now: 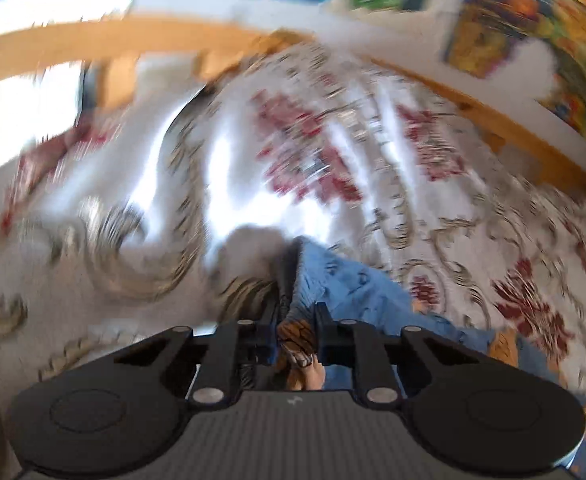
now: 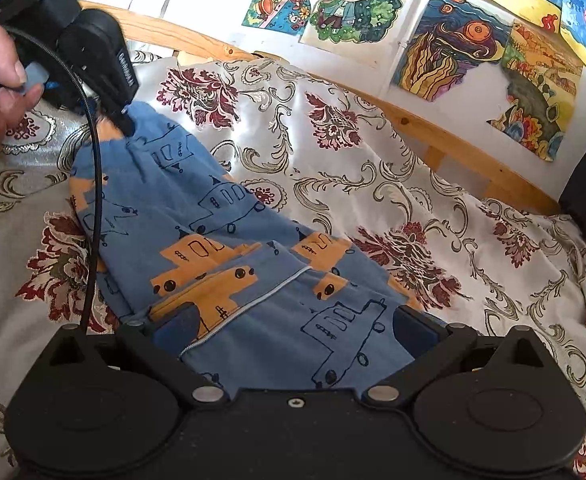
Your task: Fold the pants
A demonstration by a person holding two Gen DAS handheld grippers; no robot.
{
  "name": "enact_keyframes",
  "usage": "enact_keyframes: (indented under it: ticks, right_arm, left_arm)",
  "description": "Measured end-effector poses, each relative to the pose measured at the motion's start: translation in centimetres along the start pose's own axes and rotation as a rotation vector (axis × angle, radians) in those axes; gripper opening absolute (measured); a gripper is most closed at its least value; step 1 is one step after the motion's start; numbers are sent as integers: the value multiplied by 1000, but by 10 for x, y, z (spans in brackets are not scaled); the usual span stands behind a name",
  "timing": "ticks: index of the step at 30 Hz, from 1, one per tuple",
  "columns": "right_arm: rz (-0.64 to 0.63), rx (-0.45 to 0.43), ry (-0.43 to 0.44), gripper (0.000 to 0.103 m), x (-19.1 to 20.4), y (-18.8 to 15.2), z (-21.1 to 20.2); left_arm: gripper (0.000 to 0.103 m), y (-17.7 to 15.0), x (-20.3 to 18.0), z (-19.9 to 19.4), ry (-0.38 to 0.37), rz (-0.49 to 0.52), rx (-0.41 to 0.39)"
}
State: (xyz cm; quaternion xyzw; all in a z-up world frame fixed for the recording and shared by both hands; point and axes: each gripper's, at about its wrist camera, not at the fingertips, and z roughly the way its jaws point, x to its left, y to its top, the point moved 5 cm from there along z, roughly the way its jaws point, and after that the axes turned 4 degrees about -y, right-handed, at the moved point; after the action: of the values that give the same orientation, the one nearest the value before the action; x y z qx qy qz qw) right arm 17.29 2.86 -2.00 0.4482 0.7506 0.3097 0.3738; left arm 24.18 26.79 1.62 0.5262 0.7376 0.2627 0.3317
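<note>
The left hand-held gripper [image 1: 297,312] is clenched on the gathered end of the blue pants [image 2: 229,248], which lie stretched over the bed's floral bedspread [image 2: 373,160]; its own view is smeared by blur. The right hand-held gripper [image 2: 293,320] stands spread wide around the nearer end, its fingertips cut off behind the cloth.

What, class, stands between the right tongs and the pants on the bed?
Nothing visible: the right tongs are open, with the pants lying directly between the fingers. The left tongs already pinch the far end.
</note>
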Motion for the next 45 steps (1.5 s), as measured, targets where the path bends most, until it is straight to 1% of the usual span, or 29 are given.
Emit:
enact_keyframes:
  ticks: [2, 4, 7, 10, 14, 16, 18, 21, 22, 24, 26, 28, 29, 32, 34, 37, 41, 45]
  right_arm:
    - [9, -1, 5, 102, -4, 1, -1]
    - [23, -4, 8, 102, -10, 3, -3]
    - [44, 1, 46, 102, -25, 6, -6]
    - [59, 10, 9, 102, -49, 8, -13]
    - [139, 20, -30, 102, -95, 5, -29]
    - [166, 18, -29, 102, -117, 1, -37]
    - [159, 15, -37, 102, -135, -4, -44]
    - [160, 14, -106, 102, -165, -11, -49]
    - [187, 18, -118, 102, -175, -13, -49]
    - [288, 21, -138, 102, -202, -19, -51]
    - [403, 32, -138, 102, -227, -27, -52]
    - [526, 36, -115, 102, -248, -36, -54]
    - [598, 36, -98, 102, -258, -42, -55]
    - [759, 30, -38, 102, -276, -54, -55]
    - [833, 26, 5, 102, -281, -58, -53]
    - [873, 32, 33, 102, -280, -61, -51]
    - [843, 57, 50, 102, -271, -59, -44]
    - [820, 81, 94, 102, -260, -59, -36]
  left_arm:
    - [19, 2, -20, -11, -9, 88, -35]
    - [19, 3, -38, -21, -26, 141, -57]
    - [19, 1, -69, -35, -48, 237, -90]
    - [19, -4, -104, -49, -75, 354, -128]
    - [19, -18, -155, -65, -136, 505, -169]
    - [19, -27, -177, -72, -178, 556, -174]
    - [19, -38, -199, -79, -221, 611, -176]
    - [19, -60, -231, -87, -297, 690, -160]
    - [19, -68, -239, -88, -323, 712, -150]
    - [19, -85, -257, -90, -376, 757, -129]
    - [19, -102, -272, -88, -427, 780, -90]
    - [19, -116, -287, -84, -478, 799, -52]
    - [19, -121, -293, -82, -496, 814, -47]
    - [19, -137, -313, -73, -532, 861, -32]
    - [20, -144, -320, -66, -531, 875, -9]
    - [20, -152, -325, -58, -540, 865, 23]
    - [20, -154, -330, -54, -539, 882, 20]
    - [25, -166, -329, -52, -564, 916, 67]
